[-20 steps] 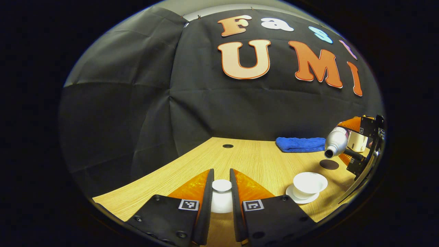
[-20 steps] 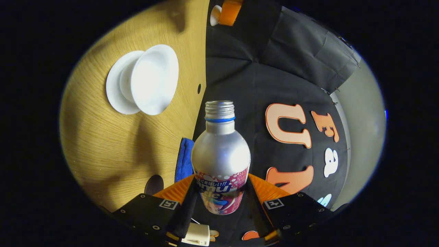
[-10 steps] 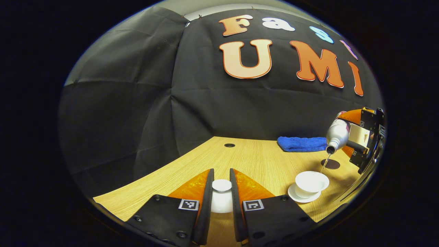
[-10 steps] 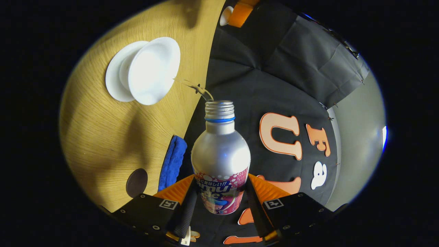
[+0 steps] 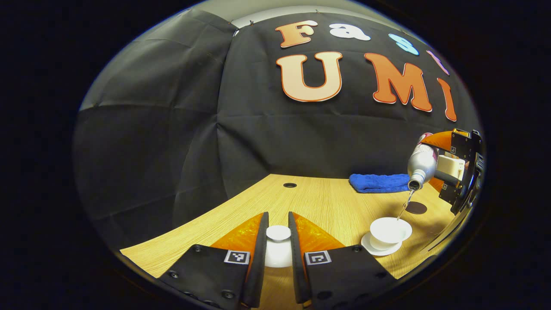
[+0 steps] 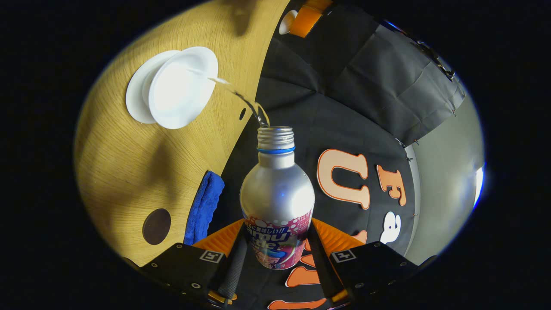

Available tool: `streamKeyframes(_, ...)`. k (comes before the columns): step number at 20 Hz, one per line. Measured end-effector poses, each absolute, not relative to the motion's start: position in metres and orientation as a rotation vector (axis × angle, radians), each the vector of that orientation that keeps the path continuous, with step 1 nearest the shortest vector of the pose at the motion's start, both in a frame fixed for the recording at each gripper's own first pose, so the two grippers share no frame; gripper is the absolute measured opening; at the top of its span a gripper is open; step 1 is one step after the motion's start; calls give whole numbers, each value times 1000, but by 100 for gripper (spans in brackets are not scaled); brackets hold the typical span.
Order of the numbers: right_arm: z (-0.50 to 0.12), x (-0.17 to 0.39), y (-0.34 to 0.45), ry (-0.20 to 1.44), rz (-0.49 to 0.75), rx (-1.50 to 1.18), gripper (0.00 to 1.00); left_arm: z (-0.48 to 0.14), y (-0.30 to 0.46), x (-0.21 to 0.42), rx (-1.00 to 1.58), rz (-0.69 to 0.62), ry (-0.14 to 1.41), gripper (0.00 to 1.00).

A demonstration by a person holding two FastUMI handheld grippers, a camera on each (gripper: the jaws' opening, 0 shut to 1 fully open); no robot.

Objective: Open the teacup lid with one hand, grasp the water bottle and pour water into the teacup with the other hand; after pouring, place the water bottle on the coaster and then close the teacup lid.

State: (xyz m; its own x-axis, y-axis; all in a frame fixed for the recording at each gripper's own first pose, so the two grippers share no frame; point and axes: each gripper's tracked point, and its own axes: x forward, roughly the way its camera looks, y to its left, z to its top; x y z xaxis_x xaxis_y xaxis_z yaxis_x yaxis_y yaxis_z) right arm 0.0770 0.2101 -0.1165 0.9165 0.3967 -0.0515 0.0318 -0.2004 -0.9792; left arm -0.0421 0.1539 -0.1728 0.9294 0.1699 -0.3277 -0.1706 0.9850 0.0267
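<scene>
Wooden table [image 5: 327, 202], pour under way: right gripper [image 6: 275, 258] pinches the tilted bottle [image 6: 277, 202], water streaming into the teacup [image 6: 181, 88] ahead.
Left gripper [image 5: 277, 247] pinches the lid [image 5: 278, 233]; coaster [image 6: 156, 226] and re-lidding remain.

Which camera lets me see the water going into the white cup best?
The right gripper view: the water stream arcs from the bottle into the teacup, big and close. In the left gripper view, the stream is a thin, tiny line far off above the teacup.

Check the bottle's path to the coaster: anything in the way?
Nothing visible. The coaster lies bare on the table beyond the teacup; the blue cloth lies behind it, apart. The right gripper holds the bottle.
</scene>
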Motion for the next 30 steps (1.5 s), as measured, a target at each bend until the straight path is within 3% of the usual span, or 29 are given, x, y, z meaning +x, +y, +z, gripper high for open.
streamKeyframes(17,-104,75,211,-460,236,-1860,75,-161,150,-40,-15,163,302,33)
streamKeyframes(30,-99,78,216,-534,257,-1925,76,-160,146,-35,-20,146,303,33)
